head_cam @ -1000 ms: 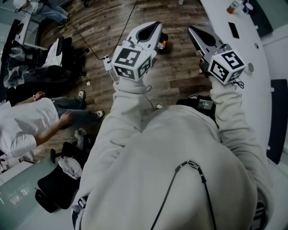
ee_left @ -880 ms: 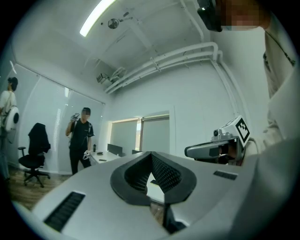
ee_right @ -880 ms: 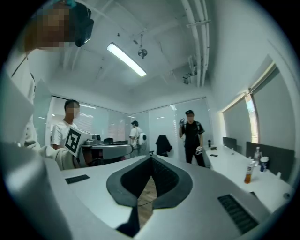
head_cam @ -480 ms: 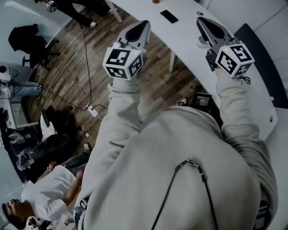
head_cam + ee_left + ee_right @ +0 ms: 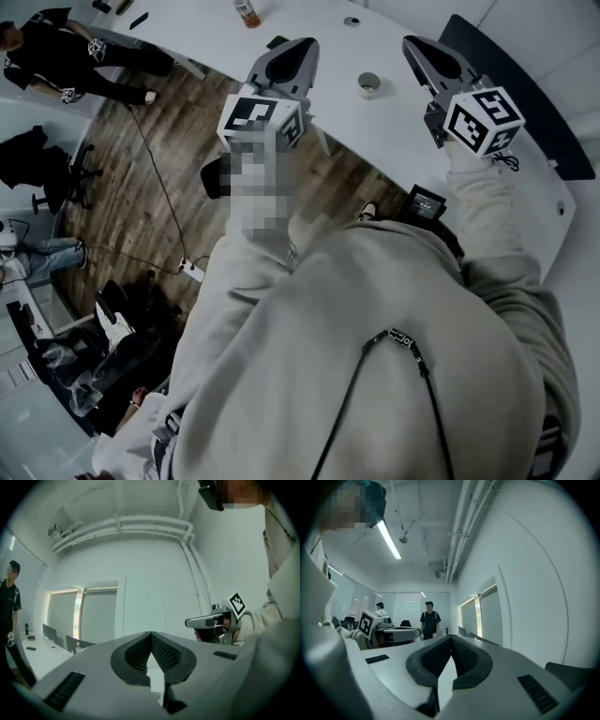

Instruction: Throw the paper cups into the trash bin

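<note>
One paper cup [image 5: 368, 85] stands upright on the curved white table [image 5: 403, 131], between my two grippers and a little nearer than their tips. My left gripper [image 5: 302, 42] hangs over the table's near edge, left of the cup, its jaws shut with nothing in them [image 5: 151, 634]. To the right of the cup, my right gripper [image 5: 411, 40] is over the table, also shut and empty [image 5: 451, 637]. Both point level toward the far side of the room. No trash bin is in any view.
A bottle [image 5: 247, 11] and a small round object [image 5: 352, 21] sit farther along the table. A dark panel [image 5: 511, 75] borders the table at right. A person in black [image 5: 56, 52] stands at upper left by office chairs [image 5: 56, 164]. A cable [image 5: 155, 178] crosses the wooden floor.
The whole view has swung round. Both grippers passed from above the wooden floor to above the white table, and the paper cup has come into sight between them. Jaws stayed shut.
</note>
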Motion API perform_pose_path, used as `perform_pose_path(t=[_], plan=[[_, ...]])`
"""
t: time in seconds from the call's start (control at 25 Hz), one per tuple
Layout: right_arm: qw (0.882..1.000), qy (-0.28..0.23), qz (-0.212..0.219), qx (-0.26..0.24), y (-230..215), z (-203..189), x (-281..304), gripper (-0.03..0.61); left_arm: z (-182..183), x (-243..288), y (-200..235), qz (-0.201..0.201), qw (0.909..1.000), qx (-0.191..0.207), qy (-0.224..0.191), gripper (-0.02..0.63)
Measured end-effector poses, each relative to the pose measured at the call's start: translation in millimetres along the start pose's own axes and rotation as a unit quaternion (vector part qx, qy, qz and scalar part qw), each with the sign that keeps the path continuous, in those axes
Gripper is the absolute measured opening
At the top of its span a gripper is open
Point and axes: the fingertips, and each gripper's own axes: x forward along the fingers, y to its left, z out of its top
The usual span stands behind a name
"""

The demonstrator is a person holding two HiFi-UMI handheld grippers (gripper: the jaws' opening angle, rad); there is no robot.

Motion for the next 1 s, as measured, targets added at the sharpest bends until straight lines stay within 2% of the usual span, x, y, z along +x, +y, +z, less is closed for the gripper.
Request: perform_pose_path(t=[0.2, 0.44, 0.76, 0.84, 1.0], plan=[[1.000, 0.002, -0.001, 0.015, -41, -12, 8, 0.018, -14, 34, 7, 0.006, 0.9998, 0.008, 0.016, 0.001], [0.999, 0.017, 0.003, 0.028, -72, -33, 24, 0.018, -42, 55, 31, 0.020, 0.9991, -0.017, 0.033, 0.002], [0.999, 0.027, -0.030, 0.030, -90, -30, 51, 0.018, -47, 97, 47, -0.029, 0.9986, -0.011, 0.043, 0.001], [0.999, 0.028, -0.036, 0.021, -94, -24, 55, 0.018, -42, 111, 51, -0.038, 0.9985, -0.006, 0.037, 0.002], [0.998, 0.016, -0.048, 0.020, -107, -19, 58, 0.018, -22, 133, 58, -0.015, 0.9999, 0.006, 0.002, 0.000]])
